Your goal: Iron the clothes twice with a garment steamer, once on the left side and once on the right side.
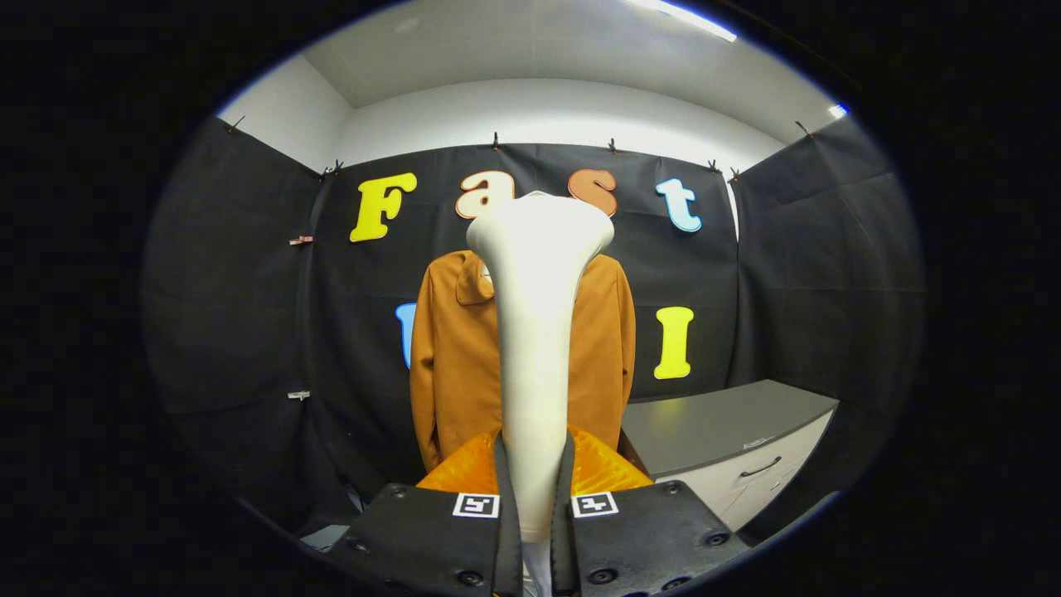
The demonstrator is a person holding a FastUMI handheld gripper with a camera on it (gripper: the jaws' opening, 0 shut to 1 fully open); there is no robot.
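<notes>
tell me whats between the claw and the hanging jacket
In the gripper view, the white steamer held in the claw rises between its fingers, its wide head in front of the brown jacket.

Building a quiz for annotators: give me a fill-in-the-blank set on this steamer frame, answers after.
1. The tool has both fingers pressed on the handle of the white ____.
2. The steamer's wide head rises in front of a hanging ____ jacket.
3. The jacket hangs against the booth's black ____.
4. Beside the jacket stands a cabinet with a grey ____.

Missing words: steamer; brown; wall; top
</notes>
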